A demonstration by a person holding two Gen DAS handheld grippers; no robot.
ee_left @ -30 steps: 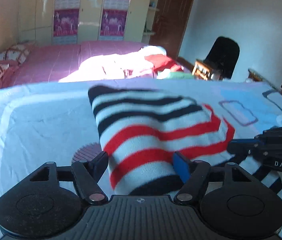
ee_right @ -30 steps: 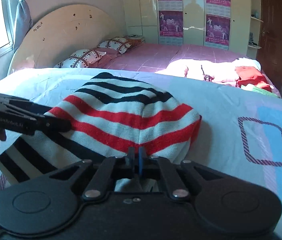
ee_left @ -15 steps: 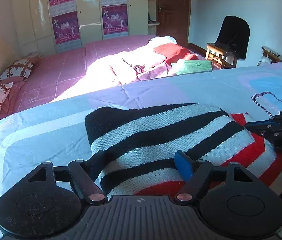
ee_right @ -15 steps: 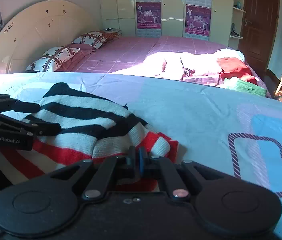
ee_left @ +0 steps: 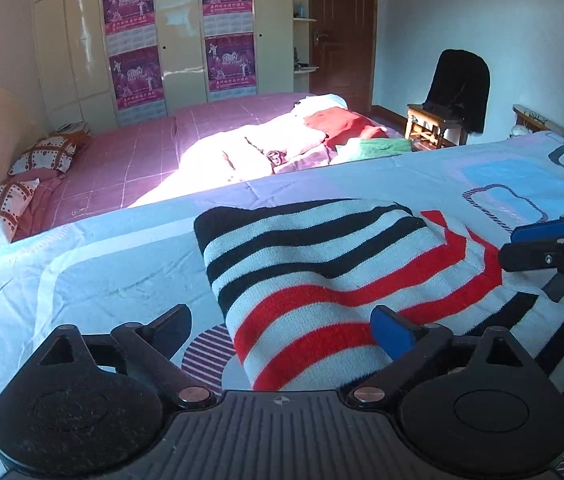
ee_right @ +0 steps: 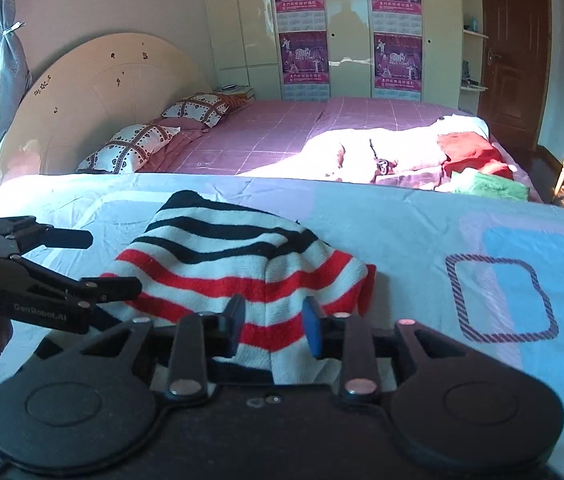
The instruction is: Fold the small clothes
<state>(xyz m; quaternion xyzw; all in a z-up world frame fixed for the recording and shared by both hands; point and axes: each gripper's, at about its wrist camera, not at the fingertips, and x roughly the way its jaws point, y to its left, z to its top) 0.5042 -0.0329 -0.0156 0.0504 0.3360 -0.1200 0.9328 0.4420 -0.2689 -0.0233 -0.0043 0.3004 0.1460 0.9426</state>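
Striped sweater [ee_left: 334,280]: one knitted piece in black, white and red stripes, lying folded over on the near bed's pale blue patterned sheet [ee_left: 94,276]. From the right wrist view it humps up in the middle [ee_right: 242,264], black stripes at the far end, red ones nearer the camera.

Left gripper [ee_left: 282,326]: jaws wide apart, nothing pinched. The near edge of the sweater sits in the gap; the dark finger [ee_left: 170,324] is off the cloth over the sheet, and the blue-padded one [ee_left: 392,330] is over the knit. In the right wrist view it comes in from the left [ee_right: 100,264], spread open beside the sweater's left edge.

Right gripper [ee_right: 272,324]: jaws parted too, gripping nothing. Sweater fabric lies between the two fingers; whether the pads touch it I cannot tell. Seen from the left wrist view it reaches in at the right edge [ee_left: 522,246], tips just beside the red stripes.

Grippers counted: two, both open, one on each side of the garment.

Far bed [ee_right: 282,136]: one, with a pink checked cover, two patterned pillows [ee_right: 134,148] near a rounded cream headboard [ee_right: 94,96], and a heap of laundry in white, red and green [ee_right: 470,160] in bright sun.

Wardrobe [ee_right: 346,28]: cream doors carrying four purple posters.

Chair [ee_left: 448,96]: one, wooden, with dark clothing draped over its back, next to a brown door [ee_left: 342,28].
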